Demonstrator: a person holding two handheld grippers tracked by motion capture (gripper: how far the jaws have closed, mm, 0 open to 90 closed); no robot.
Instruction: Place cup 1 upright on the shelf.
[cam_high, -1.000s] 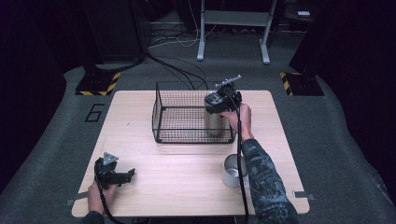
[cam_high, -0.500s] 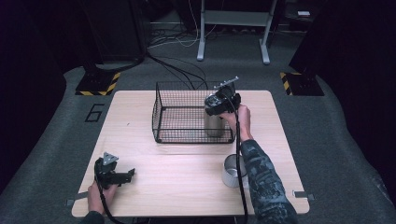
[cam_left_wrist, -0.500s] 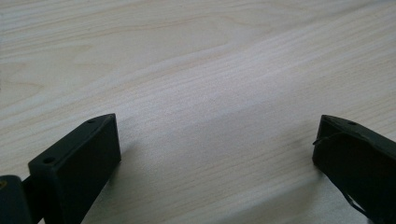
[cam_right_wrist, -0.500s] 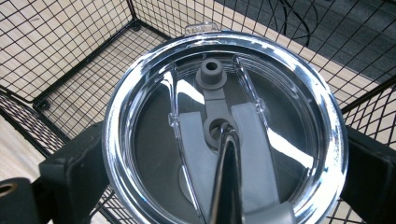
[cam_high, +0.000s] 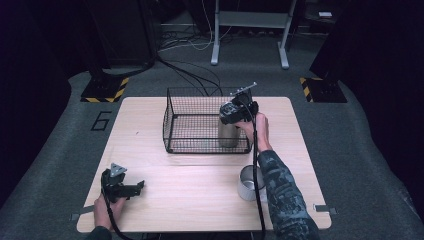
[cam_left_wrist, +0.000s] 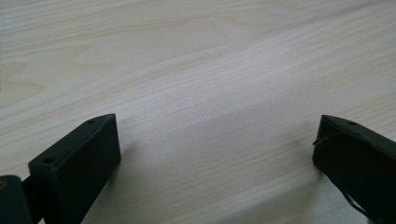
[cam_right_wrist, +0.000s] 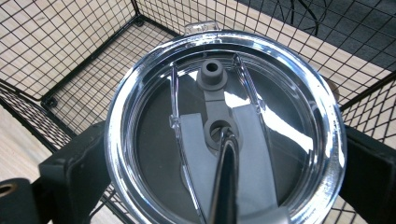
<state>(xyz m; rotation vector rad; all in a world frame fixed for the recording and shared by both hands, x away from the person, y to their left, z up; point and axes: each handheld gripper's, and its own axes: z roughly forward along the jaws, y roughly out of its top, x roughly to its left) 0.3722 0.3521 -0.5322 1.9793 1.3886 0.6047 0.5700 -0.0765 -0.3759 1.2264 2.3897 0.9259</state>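
Observation:
A steel tumbler (cam_high: 228, 135) with a clear lid (cam_right_wrist: 224, 116) stands upright in the front right corner of the black wire basket (cam_high: 172, 122). My right gripper (cam_high: 235, 112) comes down on it from above and is shut on the lid's rim, one black jaw on each side. In the right gripper view, the basket's mesh (cam_right_wrist: 70, 51) surrounds the tumbler. At the table's front left, my left gripper (cam_high: 131, 188) rests low over the bare wood. Its jaws are wide apart, with nothing between its fingers (cam_left_wrist: 79, 158).
A second, open metal cup (cam_high: 248, 183) stands on the wooden table (cam_high: 200, 210) at the front right, beside the person's right forearm. Beyond the table's far edge are cables, a stand's legs and yellow-black floor plates.

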